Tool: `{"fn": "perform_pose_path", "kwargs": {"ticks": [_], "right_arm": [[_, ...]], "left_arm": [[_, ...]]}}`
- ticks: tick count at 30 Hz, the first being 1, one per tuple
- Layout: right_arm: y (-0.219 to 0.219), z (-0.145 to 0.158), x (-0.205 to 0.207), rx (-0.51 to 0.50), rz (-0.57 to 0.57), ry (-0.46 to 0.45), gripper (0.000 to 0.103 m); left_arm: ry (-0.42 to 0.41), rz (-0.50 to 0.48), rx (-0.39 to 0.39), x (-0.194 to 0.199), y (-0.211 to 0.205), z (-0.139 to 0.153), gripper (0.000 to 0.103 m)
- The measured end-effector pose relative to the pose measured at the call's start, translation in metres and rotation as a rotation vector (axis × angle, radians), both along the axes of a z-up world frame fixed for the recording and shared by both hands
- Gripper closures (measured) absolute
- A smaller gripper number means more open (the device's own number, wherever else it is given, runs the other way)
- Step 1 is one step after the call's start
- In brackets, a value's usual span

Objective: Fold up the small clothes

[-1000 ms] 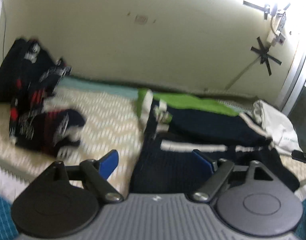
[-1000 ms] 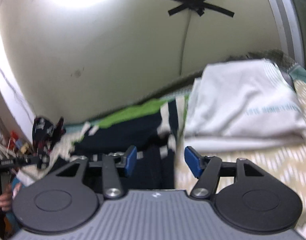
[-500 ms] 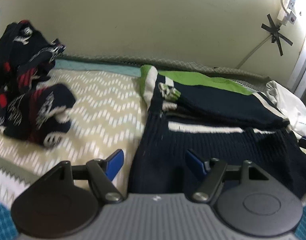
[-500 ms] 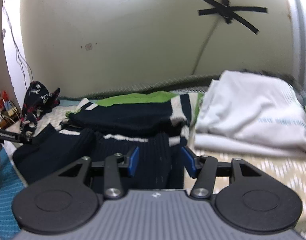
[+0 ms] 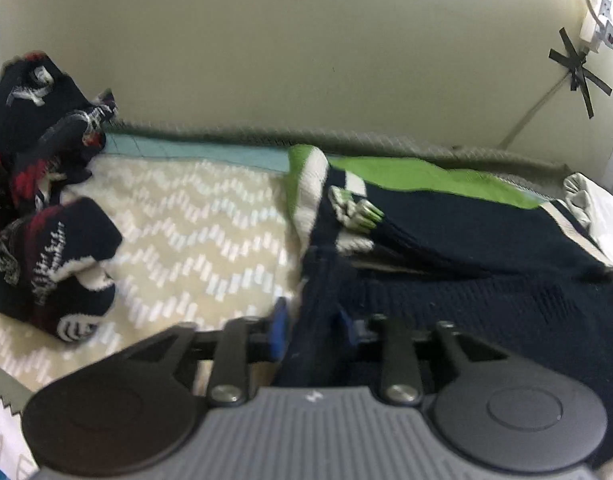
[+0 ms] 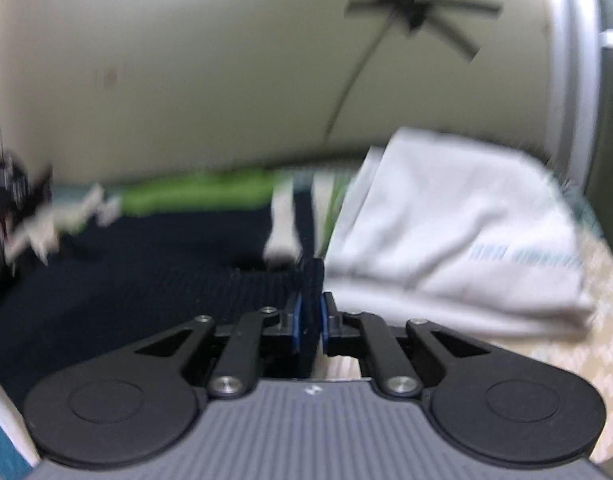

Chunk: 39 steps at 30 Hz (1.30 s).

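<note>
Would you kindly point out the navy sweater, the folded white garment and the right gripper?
navy sweater (image 5: pixel 486 296), left wrist view, on its flat knit body.
folded white garment (image 6: pixel 446 216), right wrist view, on its top face.
right gripper (image 6: pixel 309 312), right wrist view, between its fingertips.

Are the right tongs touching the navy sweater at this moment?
Touching. The right wrist view shows the right tongs closed on a fold of the navy sweater, dark knit pinched between the blue pads.
</note>
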State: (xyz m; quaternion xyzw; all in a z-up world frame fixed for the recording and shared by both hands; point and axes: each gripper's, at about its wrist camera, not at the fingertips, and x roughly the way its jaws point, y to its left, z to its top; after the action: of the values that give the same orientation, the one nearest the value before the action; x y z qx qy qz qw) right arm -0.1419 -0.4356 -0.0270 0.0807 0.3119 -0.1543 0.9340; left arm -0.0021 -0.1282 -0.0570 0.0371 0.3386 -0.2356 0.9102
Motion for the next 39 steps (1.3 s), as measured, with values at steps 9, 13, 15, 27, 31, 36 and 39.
{"fn": "perform_pose_path", "kwargs": {"ticks": [9,13,15,27,31,36,39], "right_arm": [[0.030,0.039,-0.026,0.034,0.102,-0.180,0.040],[0.065,0.044,-0.002,0.122,0.261,-0.190,0.053],[0.084,0.034,0.010,0.177,0.328,-0.153,0.064],[0.041,0.005,-0.064,0.194,0.237,-0.071,0.079],[0.030,0.024,-0.079,0.146,0.176,-0.141,0.067],[0.037,0.029,-0.053,0.145,0.183,-0.218,0.054],[0.042,0.017,-0.027,0.146,0.165,-0.207,0.051]], "left_arm": [[-0.035,0.034,-0.205,-0.036,0.036,0.035,0.058],[-0.008,-0.147,-0.208,-0.049,0.001,0.037,0.058],[0.014,-0.213,-0.170,-0.054,-0.018,0.026,0.058],[-0.084,-0.206,-0.040,-0.059,-0.014,0.019,0.054],[-0.109,-0.208,-0.070,-0.043,-0.020,0.031,0.053],[-0.023,-0.192,-0.118,-0.024,-0.021,0.011,0.053],[-0.027,-0.197,-0.153,-0.024,-0.016,0.010,0.043]]}}
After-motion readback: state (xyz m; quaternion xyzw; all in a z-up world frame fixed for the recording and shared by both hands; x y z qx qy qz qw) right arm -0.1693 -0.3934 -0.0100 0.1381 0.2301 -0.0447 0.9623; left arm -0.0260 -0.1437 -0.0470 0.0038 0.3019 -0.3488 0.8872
